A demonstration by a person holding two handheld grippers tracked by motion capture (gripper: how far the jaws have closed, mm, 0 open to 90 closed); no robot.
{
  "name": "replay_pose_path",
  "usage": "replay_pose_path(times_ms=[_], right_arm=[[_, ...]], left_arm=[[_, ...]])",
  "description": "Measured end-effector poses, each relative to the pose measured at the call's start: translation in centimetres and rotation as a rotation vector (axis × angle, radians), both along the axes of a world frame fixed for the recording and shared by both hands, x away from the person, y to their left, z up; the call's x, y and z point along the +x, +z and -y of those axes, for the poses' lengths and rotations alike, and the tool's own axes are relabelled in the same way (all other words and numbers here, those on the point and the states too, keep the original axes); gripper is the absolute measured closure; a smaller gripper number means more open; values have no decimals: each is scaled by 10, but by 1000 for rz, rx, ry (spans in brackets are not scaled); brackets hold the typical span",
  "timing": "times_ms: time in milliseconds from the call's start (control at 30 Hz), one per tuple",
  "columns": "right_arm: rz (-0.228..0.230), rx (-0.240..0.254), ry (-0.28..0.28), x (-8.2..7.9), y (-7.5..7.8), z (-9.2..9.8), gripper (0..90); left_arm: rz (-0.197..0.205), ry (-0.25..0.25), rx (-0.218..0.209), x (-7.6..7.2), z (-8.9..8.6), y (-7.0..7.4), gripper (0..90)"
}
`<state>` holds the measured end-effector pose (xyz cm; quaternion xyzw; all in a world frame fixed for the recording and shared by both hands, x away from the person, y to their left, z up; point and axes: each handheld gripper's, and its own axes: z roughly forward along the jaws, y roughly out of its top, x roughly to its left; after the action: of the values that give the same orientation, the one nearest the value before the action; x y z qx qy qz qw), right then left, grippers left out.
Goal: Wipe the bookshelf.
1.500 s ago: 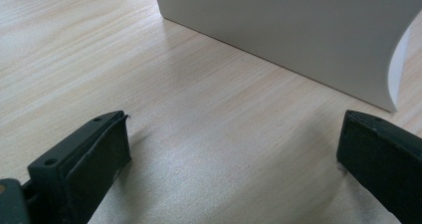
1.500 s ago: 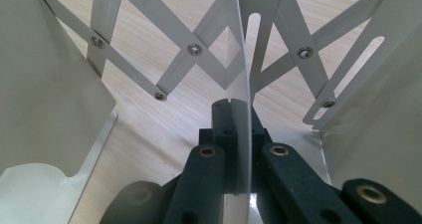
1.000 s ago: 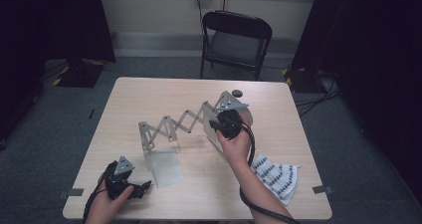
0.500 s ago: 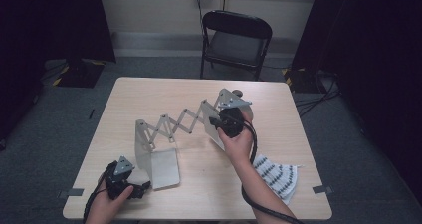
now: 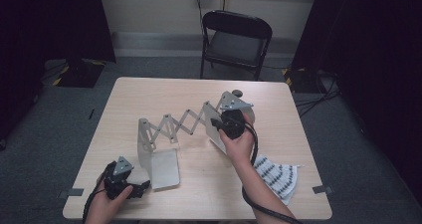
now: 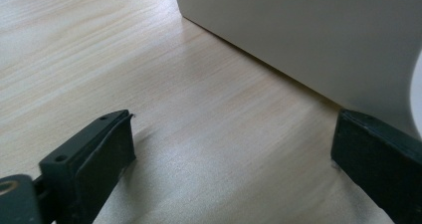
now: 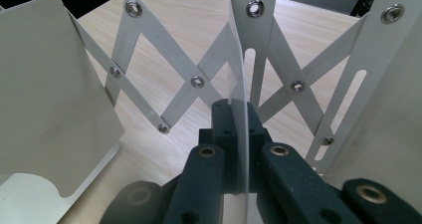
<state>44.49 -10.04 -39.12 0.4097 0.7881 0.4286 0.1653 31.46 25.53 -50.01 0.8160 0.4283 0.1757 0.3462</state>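
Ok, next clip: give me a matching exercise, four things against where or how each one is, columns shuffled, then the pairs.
Things:
1. left claw
2. right claw
3. patterned cloth
4. folding chair

Places or states:
A. beyond the table's far edge
B. shut on a thin upright plate of the expanding metal rack
C. open, low over the table beside the rack's near end panel
D. lying at the table's near right corner

Pairs: 1-C, 2-B, 3-D, 4-A

Soft overhead light, dark surroundings
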Motion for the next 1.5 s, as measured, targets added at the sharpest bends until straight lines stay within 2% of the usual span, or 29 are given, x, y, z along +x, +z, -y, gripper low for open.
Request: replay_pose_path(times_ms=[100, 167, 200, 367, 633, 733, 767, 867, 967, 1000, 1100, 1167, 1267, 1300, 1333, 1367, 1500], right_arm=[[1, 0, -1, 0, -1, 1, 900], [3, 0, -2, 0, 0, 2, 900], [9, -3, -1, 0, 0, 2, 900], [22, 1, 7, -1, 2, 2, 900], [41, 28, 19, -2, 8, 5, 897], [51, 34, 28, -2, 11, 7, 895], [51, 53, 29, -1, 13, 10, 891], [57, 46, 34, -2, 14, 13, 892], [53, 45, 31, -2, 11, 15, 895], [54, 8, 34, -1, 7, 15, 900], [21, 23, 24, 2, -2, 20, 900], [42, 41, 31, 2, -7, 25, 900], [41, 15, 48, 2, -6, 25, 900], [30, -9, 51, 2, -7, 25, 900], [30, -9, 51, 2, -7, 25, 900], [22, -43, 53, 1, -10, 24, 900], [12, -72, 47, -1, -13, 23, 900]], left_arm=[[2, 1, 2, -1, -1, 2, 78], [7, 5, -9, -1, -1, 3, 148], [8, 10, -14, 0, -1, 4, 155], [41, 13, -43, -2, 2, 14, 155], [69, -22, -20, -5, 13, 21, 160], [86, -29, -30, -5, 17, 25, 159], [97, -32, -32, -6, 20, 28, 159], [103, -47, -37, -5, 26, 30, 160], [93, -58, -33, -5, 28, 30, 159], [81, -57, -25, -6, 30, 27, 160], [71, -57, -19, -6, 29, 25, 159], [65, -57, -18, -5, 28, 24, 160], [61, -65, -10, -5, 28, 23, 160], [59, -64, -7, -5, 28, 23, 159], [59, -64, -7, -5, 28, 23, 160], [58, -60, -9, -5, 27, 22, 159], [52, -54, -6, -5, 25, 22, 160]])
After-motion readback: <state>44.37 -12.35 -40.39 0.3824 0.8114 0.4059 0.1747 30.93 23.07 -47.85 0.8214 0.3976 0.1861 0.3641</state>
